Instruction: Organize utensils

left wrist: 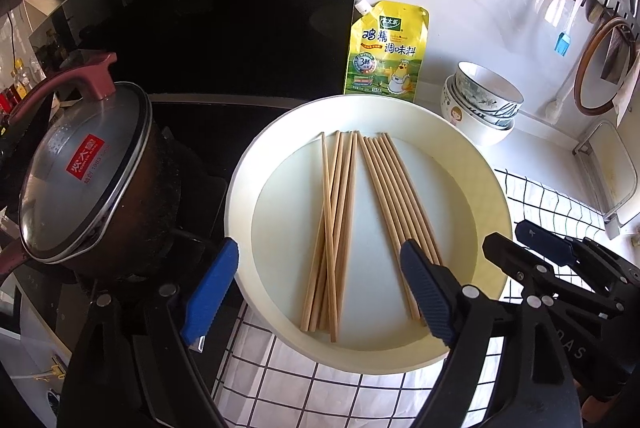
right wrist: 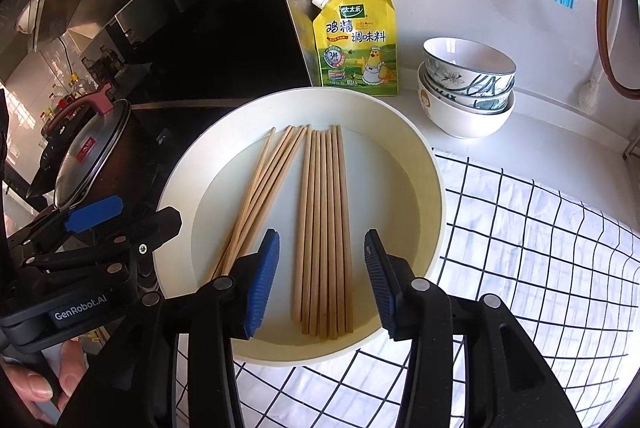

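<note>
Chopsticks (right wrist: 324,228) lie lengthwise in cream basin (right wrist: 432,212), aligned bundle directly below half-open empty right gripper (right wrist: 322,288); left gripper (left wrist: 318,292), wide and empty, over the crossed bundle.

Pot (left wrist: 92,180) left of basin (left wrist: 500,212), pouch (left wrist: 386,48) and bowls (left wrist: 480,104) beyond, gridded cloth (right wrist: 540,248) right bare

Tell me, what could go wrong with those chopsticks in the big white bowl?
1. The left bundle of chopsticks lies crossed, not neat like the right bundle; a grab may catch only some, and others could slip out.
2. The round white basin sits on a checked cloth; a nudge might slide it toward the stacked bowls or the lidded pot.
</note>
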Action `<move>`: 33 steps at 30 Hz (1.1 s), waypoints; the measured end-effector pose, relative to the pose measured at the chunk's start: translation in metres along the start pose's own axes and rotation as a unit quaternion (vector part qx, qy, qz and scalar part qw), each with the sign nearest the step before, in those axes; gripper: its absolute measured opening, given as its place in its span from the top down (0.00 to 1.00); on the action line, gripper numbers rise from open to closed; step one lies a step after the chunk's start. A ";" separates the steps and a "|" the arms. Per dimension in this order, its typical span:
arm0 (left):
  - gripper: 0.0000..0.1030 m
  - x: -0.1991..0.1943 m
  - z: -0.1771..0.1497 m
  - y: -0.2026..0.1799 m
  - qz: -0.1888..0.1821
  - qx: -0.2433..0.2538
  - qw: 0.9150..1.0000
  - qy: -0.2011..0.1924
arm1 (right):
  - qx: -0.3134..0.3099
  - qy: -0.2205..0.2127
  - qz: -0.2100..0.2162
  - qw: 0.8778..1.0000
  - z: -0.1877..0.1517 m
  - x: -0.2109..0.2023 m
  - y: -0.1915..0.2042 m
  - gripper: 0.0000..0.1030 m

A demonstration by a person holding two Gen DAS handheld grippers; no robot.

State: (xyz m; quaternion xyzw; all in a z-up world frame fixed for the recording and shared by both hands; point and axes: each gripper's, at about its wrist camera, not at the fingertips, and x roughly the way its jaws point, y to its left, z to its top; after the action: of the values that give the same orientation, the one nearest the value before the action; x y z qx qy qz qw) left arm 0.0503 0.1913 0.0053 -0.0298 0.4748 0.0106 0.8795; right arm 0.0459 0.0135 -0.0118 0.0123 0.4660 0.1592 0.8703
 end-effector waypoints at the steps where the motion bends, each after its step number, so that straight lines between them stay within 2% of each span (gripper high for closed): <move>1: 0.20 -0.001 -0.001 0.000 0.001 0.000 1.000 0.000 | 0.001 0.000 0.000 1.000 0.000 0.000 -0.001 0.55; 8: 0.12 -0.003 -0.002 0.001 0.007 0.001 1.000 -0.002 | 0.003 -0.001 0.000 1.000 0.000 -0.002 -0.002 0.51; 15: 0.10 -0.004 -0.002 0.001 0.015 0.003 1.000 -0.002 | 0.007 -0.001 -0.005 1.000 -0.002 -0.003 -0.003 0.44; 33: 0.07 0.002 0.000 0.004 0.027 0.000 1.000 0.005 | 0.007 -0.005 -0.012 1.000 -0.003 -0.004 -0.004 0.44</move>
State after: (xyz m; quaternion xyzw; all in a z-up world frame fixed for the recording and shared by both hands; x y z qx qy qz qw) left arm 0.0514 0.1951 0.0033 -0.0166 0.4797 0.0345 0.8766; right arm 0.0421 0.0085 -0.0107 0.0135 0.4632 0.1459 0.8741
